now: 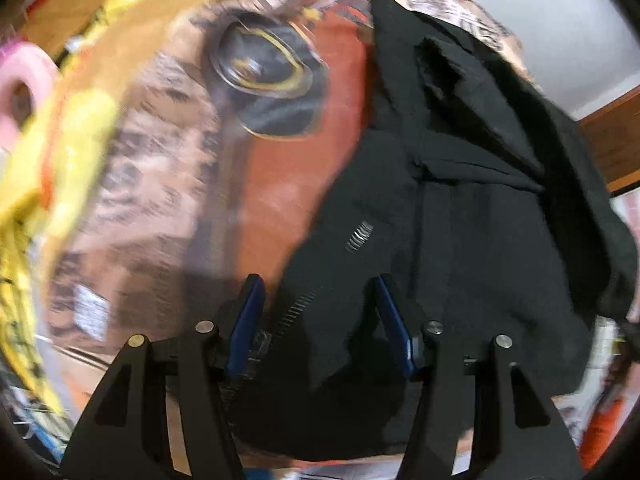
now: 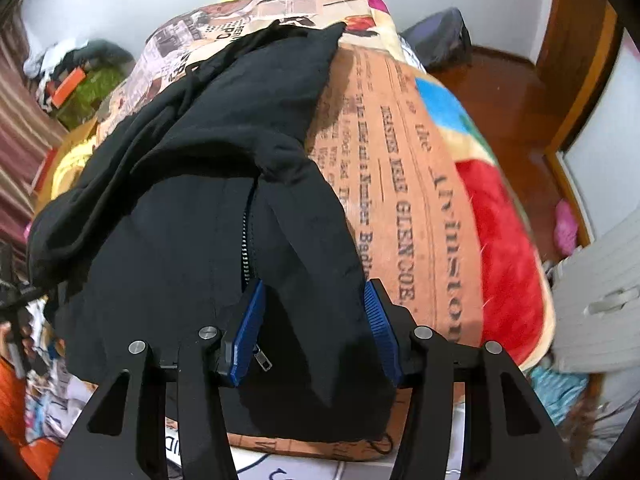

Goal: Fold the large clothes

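Note:
A large black zip-up jacket (image 1: 472,216) lies crumpled on a newspaper-print blanket (image 1: 168,184); it also shows in the right wrist view (image 2: 192,216). Its zipper (image 2: 247,240) runs down the front. My left gripper (image 1: 316,284) is open, its blue-padded fingers (image 1: 250,312) standing on either side of the jacket's lower zipper edge. My right gripper (image 2: 314,288) is open too, its fingers (image 2: 376,320) on either side of a black fabric flap at the jacket's near hem, by the zipper pull (image 2: 262,358).
The blanket (image 2: 420,184) covers a bed. A yellow cloth (image 1: 48,184) lies at the left. A wooden floor (image 2: 516,92), a dark bag (image 2: 440,40), a white ribbed object (image 2: 600,296) and a clothes heap (image 2: 76,76) surround the bed.

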